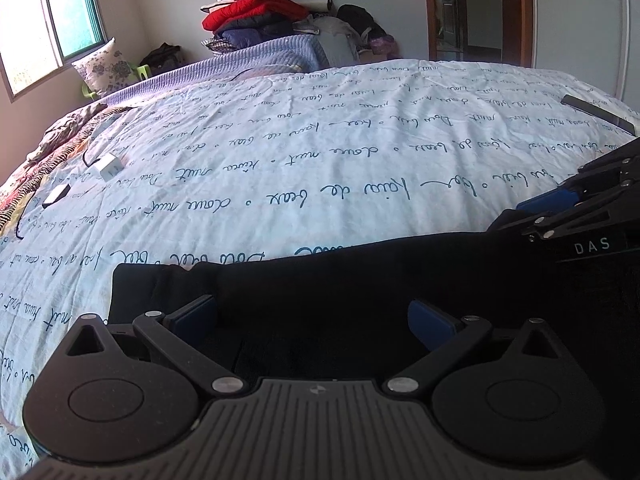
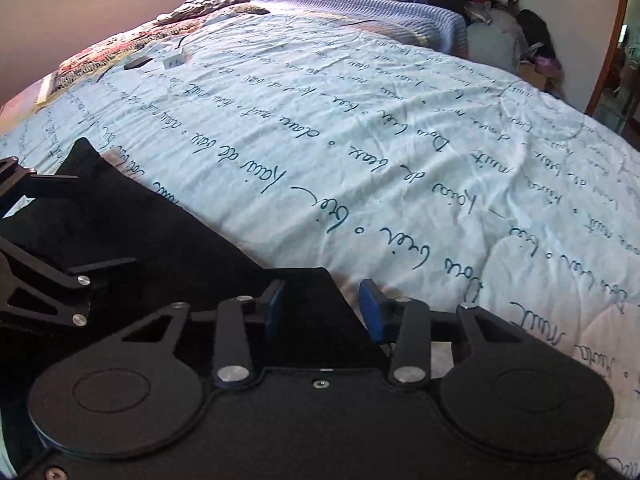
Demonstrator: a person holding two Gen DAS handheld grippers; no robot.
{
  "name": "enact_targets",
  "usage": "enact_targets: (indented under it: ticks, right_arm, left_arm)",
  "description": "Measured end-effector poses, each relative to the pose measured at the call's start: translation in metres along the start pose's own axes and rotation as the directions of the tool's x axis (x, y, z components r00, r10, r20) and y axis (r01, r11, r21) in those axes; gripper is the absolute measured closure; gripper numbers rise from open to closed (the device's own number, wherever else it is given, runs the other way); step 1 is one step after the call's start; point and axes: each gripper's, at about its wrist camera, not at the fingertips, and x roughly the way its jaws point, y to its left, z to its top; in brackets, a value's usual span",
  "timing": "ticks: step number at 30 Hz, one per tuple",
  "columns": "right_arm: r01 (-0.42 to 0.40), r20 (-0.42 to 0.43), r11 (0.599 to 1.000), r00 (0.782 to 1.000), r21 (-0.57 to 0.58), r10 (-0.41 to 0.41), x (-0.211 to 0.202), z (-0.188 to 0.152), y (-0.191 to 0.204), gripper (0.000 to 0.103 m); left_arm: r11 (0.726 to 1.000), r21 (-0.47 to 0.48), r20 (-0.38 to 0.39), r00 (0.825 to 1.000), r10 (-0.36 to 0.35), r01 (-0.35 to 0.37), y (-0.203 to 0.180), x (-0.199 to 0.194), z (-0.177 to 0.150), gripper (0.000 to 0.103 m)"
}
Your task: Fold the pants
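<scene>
Black pants [image 2: 168, 240] corner betw. right gripper [image 2: 320, 312] pads, narrow gap; left gripper [image 1: 312, 320] wide open above.

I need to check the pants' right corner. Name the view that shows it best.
Right wrist: the pants corner lies between the right gripper's jaws. Left wrist shows that corner hidden behind the right gripper.

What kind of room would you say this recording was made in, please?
Most likely a home bedroom: a wide bed under a script-printed quilt, a flowered pillow below the window, and a pile of folded clothes against the far wall.
</scene>
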Motion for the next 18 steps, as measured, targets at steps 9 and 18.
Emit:
enact_targets:
  ticks: [9, 18]
  right_arm:
    - [0.188, 0.08, 0.982, 0.979, -0.012, -0.187, -0.006, 0.002, 0.019, 0.079]
    - [0.191, 0.144, 0.979, 0.973, -0.072, -0.179, -0.104, -0.075, 0.078, 0.043]
  left_arm:
    - [0.999, 0.031, -0.004, 1.0, -0.018, 0.018, -0.017, -0.007, 0.002, 0.002]
    - [0.978, 0.118, 0.019, 0.984, -0.177, 0.173, -0.031, -0.054, -0.035, 0.0]
